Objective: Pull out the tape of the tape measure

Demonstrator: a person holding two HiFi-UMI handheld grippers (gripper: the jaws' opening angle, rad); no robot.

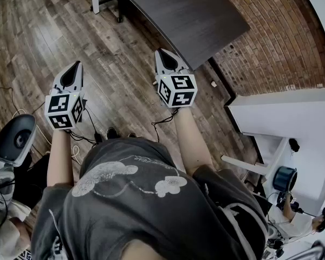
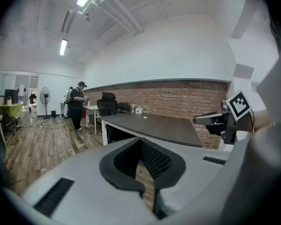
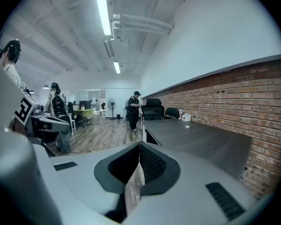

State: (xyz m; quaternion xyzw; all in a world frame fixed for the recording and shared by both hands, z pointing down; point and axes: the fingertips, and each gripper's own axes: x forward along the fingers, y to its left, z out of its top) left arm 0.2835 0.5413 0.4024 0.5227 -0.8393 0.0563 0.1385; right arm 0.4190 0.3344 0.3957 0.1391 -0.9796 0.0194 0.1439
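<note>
Left tool: jaws together, nothing between the pads. Right tool: same, jaws together and empty. Both are held out in front of the body, side by side and well apart, pointing slightly downward over the wooden floor. The tape measure is not identifiable in any view. Nearest candidate location is the dark surface ahead and to the right, running along the brick wall. Its near part is bare. Two small pale items sit at its far end, too small to identify. Judgement: the task has not started, and the step in hand is locating and approaching the tape measure, with no grasp made. The next move calls for finding it first, probably by stepping toward the surface. Then one tool must open to hold the case steady while the other opens and closes on the tape's end hook for a straight pull.
</note>
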